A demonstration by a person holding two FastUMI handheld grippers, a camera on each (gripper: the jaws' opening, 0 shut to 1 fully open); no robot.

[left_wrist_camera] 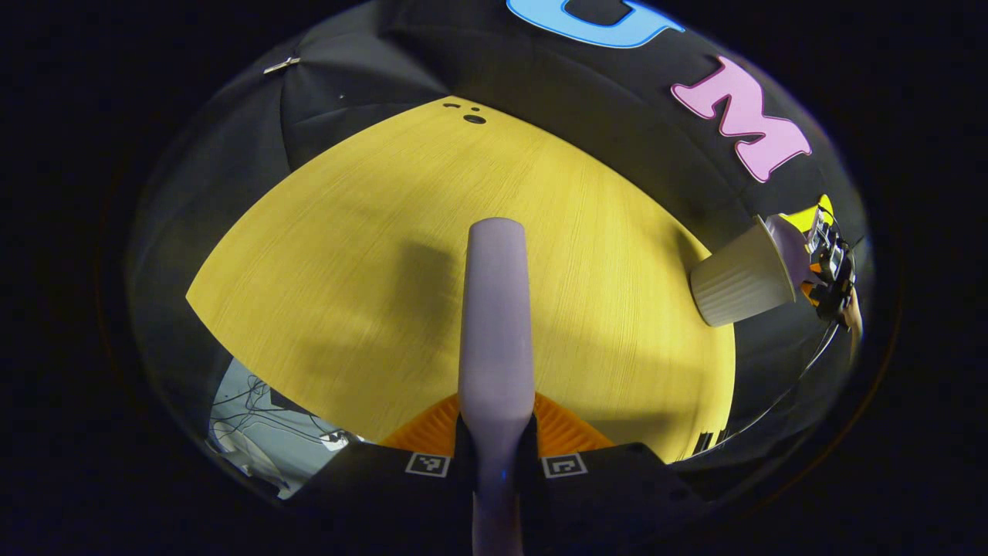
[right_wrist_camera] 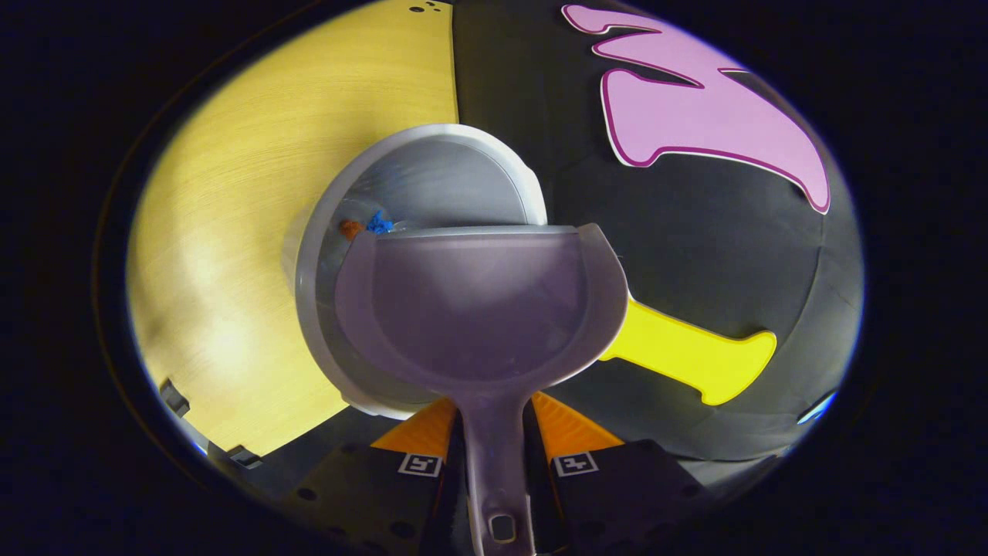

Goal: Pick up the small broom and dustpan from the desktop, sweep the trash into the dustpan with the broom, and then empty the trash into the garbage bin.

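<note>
My left gripper point(left_wrist_camera: 495, 444) is shut on the pale lilac broom point(left_wrist_camera: 495, 324), whose handle points forward above the yellow tabletop point(left_wrist_camera: 347, 255); the bristles are hidden. My right gripper point(right_wrist_camera: 498, 448) is shut on the handle of the lilac dustpan point(right_wrist_camera: 478, 309), which is tipped over the mouth of the grey garbage bin point(right_wrist_camera: 432, 170). Blue trash point(right_wrist_camera: 378, 224) and an orange scrap point(right_wrist_camera: 351, 228) lie inside the bin. In the left gripper view the bin point(left_wrist_camera: 737, 282) stands at the table's right edge, with the dustpan point(left_wrist_camera: 789, 243) and right gripper point(left_wrist_camera: 830, 266) over it.
The yellow table point(right_wrist_camera: 247, 232) stretches left of the bin. A few small dark spots point(left_wrist_camera: 472, 117) mark its far edge. Cables lie on the floor point(left_wrist_camera: 255, 425) below the table's near left edge. The black cloth wall stands behind the bin.
</note>
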